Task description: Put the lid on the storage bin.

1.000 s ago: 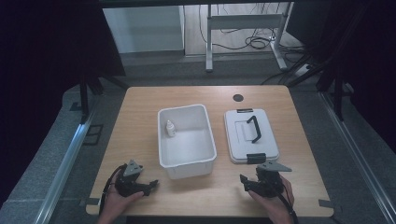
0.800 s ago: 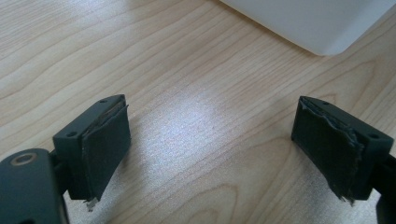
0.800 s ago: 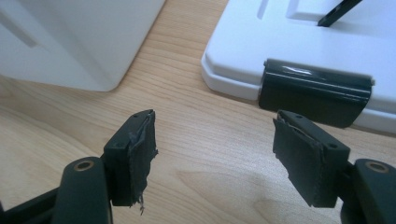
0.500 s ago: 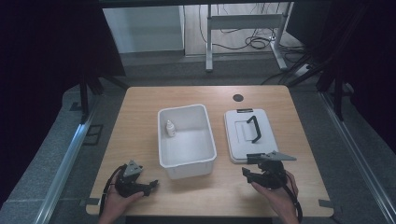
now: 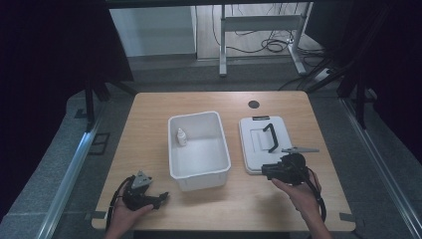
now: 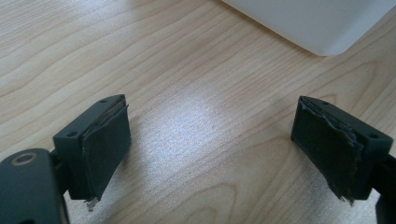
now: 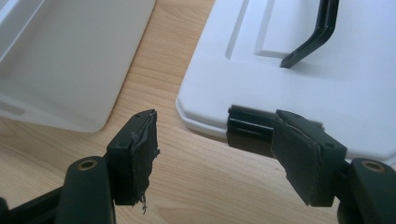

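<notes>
— What's near the right gripper (image 5: 272, 172)?
— Its jaws are spread, empty, at the near edge of the flat white plastic lid with a black handle (image 5: 263, 144). A black latch (image 7: 250, 127) sits just before one pad. The open white plastic bin (image 5: 199, 172) stands beside, a small white bottle (image 5: 182, 137) inside.
— And the left gripper (image 5: 158, 198)?
— Open too, over bare wooden table (image 5: 149, 124); its view cuts off the bin's corner.

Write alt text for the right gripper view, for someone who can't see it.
The right gripper, jaws open and empty, hovers over a wooden table just short of the near edge of a flat white lid with a black handle and a black latch. A white bin stands at left.
</notes>
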A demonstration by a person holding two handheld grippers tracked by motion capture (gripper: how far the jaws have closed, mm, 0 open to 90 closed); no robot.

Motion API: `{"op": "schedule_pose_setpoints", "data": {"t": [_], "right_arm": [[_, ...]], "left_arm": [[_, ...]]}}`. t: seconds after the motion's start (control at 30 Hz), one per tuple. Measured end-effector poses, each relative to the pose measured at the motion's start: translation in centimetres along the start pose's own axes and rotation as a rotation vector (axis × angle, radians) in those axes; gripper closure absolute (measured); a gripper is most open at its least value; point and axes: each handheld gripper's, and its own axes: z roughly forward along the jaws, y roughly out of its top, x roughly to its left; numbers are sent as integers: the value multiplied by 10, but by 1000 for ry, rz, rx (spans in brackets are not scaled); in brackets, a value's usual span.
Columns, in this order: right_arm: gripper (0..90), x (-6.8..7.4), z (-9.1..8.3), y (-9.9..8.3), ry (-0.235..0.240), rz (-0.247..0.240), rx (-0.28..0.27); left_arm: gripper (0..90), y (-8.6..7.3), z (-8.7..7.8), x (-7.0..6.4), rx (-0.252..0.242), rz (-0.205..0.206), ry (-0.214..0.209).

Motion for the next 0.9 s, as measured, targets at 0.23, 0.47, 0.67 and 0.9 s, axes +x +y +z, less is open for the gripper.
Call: {"op": "schedule_pose_setpoints", "data": {"t": [0.23, 0.47, 0.67, 0.9], "right_arm": [[318, -1, 4, 18, -17, -7, 33], [322, -1, 12, 42, -20, -25, 81], [328, -11, 20, 59, -11, 6, 132], [347, -22, 28, 78, -11, 38, 183]], "left_arm": [[115, 0, 0, 1, 0, 7, -4], [115, 0, 0, 0, 0, 6, -4], [116, 0, 0, 0, 0, 5, -3], [115, 0, 0, 0, 0, 5, -4]]}}
